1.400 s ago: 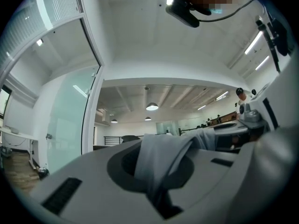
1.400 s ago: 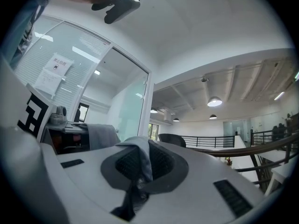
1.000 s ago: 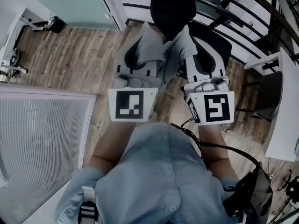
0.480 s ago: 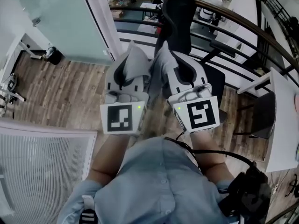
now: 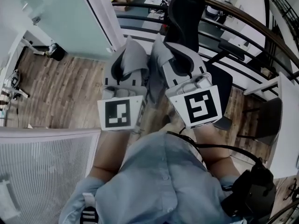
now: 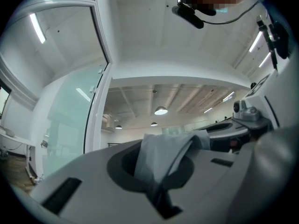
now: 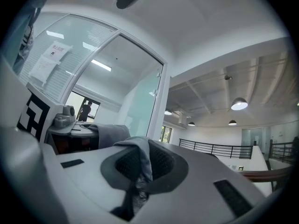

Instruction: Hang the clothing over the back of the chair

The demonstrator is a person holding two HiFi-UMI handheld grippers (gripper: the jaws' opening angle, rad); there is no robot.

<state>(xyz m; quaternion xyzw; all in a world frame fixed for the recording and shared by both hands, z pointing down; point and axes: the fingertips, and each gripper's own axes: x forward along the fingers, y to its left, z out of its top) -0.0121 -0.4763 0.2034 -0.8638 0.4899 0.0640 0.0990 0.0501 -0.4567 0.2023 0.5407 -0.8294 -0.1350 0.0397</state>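
Observation:
A grey piece of clothing (image 5: 153, 78) is stretched between my two grippers, held up in front of the person's chest. My left gripper (image 5: 131, 45) is shut on one edge of the cloth (image 6: 164, 157). The right gripper (image 5: 159, 42) is shut on another edge of it (image 7: 139, 164). Both point roughly level, away from the person. Just beyond them stands the black office chair, with its backrest (image 5: 187, 10) above the jaws and its seat (image 5: 220, 84) partly hidden under the right gripper. The clothing is not touching the chair.
A glass partition with a white frame (image 5: 100, 17) rises at the left. A dark curved railing (image 5: 247, 29) runs behind the chair. A white desk edge (image 5: 286, 125) and a second dark chair (image 5: 270, 113) stand at the right. A white slatted panel (image 5: 42, 167) is at lower left.
Both grippers have moved forward and slightly up with the clothing, toward the black chair. The chair's backrest now shows fully above the jaws.

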